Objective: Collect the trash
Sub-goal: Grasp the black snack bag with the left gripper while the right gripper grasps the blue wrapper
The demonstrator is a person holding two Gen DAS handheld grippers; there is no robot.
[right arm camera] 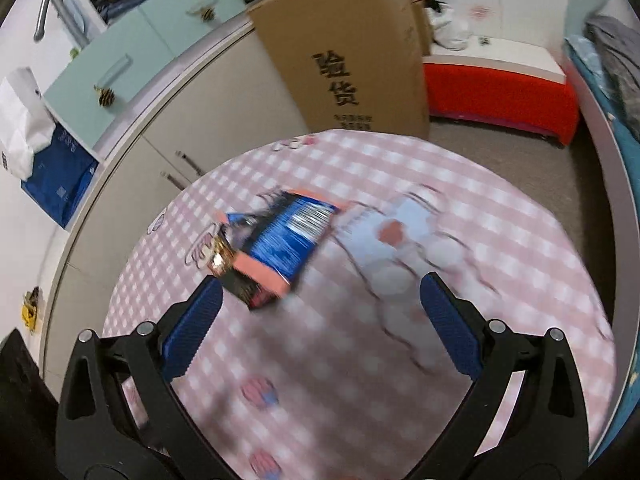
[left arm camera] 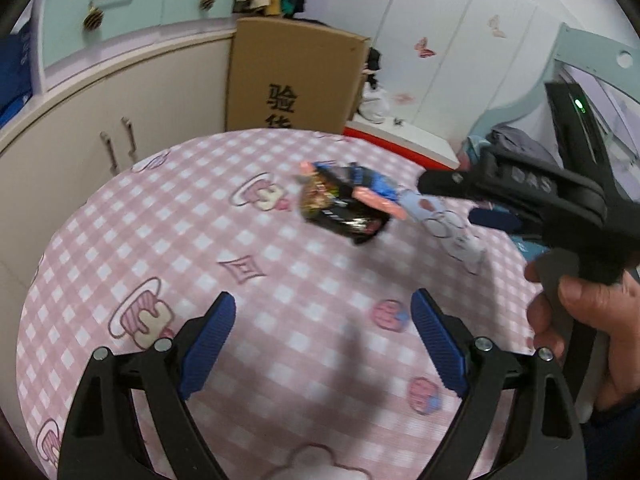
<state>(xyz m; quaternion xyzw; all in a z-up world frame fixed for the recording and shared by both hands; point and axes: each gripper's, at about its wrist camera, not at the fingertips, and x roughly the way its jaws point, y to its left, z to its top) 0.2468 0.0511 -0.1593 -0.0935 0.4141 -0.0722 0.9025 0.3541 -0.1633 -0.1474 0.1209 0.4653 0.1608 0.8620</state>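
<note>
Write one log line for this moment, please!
left gripper: open, empty | right gripper: open, empty | crumpled blue-and-pink snack wrappers: on pink checked tablecloth, untouched

wrappers (left arm camera: 344, 208) on table (left arm camera: 160, 240) | cardboard box (left arm camera: 296, 76) behind table

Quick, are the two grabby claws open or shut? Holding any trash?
Left gripper: open, holding nothing.
Right gripper: open, holding nothing; the wrappers lie on the table.
</note>
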